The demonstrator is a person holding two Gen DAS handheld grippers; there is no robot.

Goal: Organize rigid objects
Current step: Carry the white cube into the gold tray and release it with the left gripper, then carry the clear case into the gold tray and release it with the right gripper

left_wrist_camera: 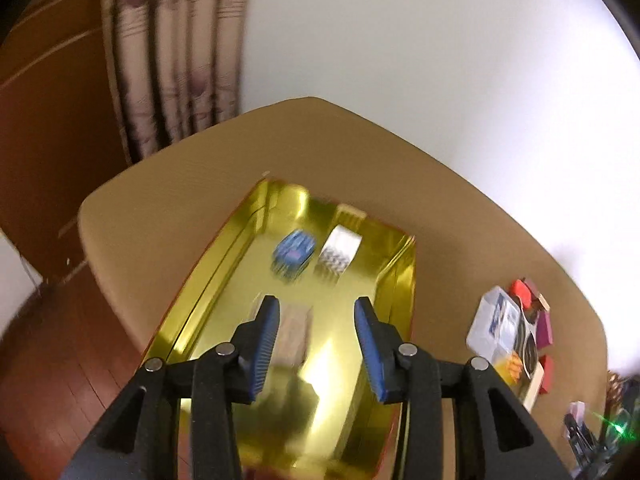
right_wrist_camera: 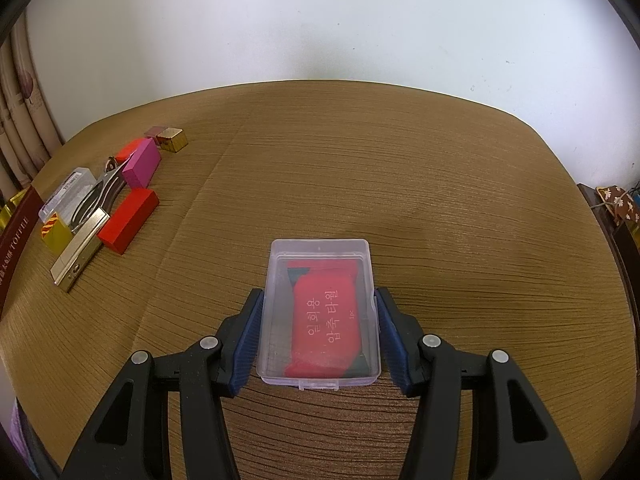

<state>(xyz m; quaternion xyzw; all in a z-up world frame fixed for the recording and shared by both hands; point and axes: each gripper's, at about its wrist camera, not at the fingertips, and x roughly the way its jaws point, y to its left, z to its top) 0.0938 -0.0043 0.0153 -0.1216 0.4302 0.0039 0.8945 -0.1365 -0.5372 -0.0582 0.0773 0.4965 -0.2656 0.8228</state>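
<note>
Broadly, a brown wood-grain table (right_wrist_camera: 400, 168) fills both views, set against a white wall. On its left part lies a gold-lined tin tray (left_wrist_camera: 240, 276), seen blurred from the left wrist camera; inside it sit a blue patterned object (left_wrist_camera: 293, 254) and a silver-white packet (left_wrist_camera: 338, 252) side by side near the far end, with a pale blurred item (left_wrist_camera: 294, 334) nearer. The left gripper (left_wrist_camera: 316, 344) hangs above the tray with its blue pads well apart and nothing between them; the pale item lies below, just inside the left pad.

Near the table's middle, a clear plastic box (right_wrist_camera: 318, 312) holding a red packet with white Korean lettering rests flat on the surface. The right gripper (right_wrist_camera: 318, 334) straddles it: both blue pads sit against the box's long sides, closed on it.

Further left lies a cluster: a red block (right_wrist_camera: 128, 220), a magenta block (right_wrist_camera: 142, 166), a brass-coloured bar (right_wrist_camera: 78, 258), a gold cube (right_wrist_camera: 172, 139).
</note>
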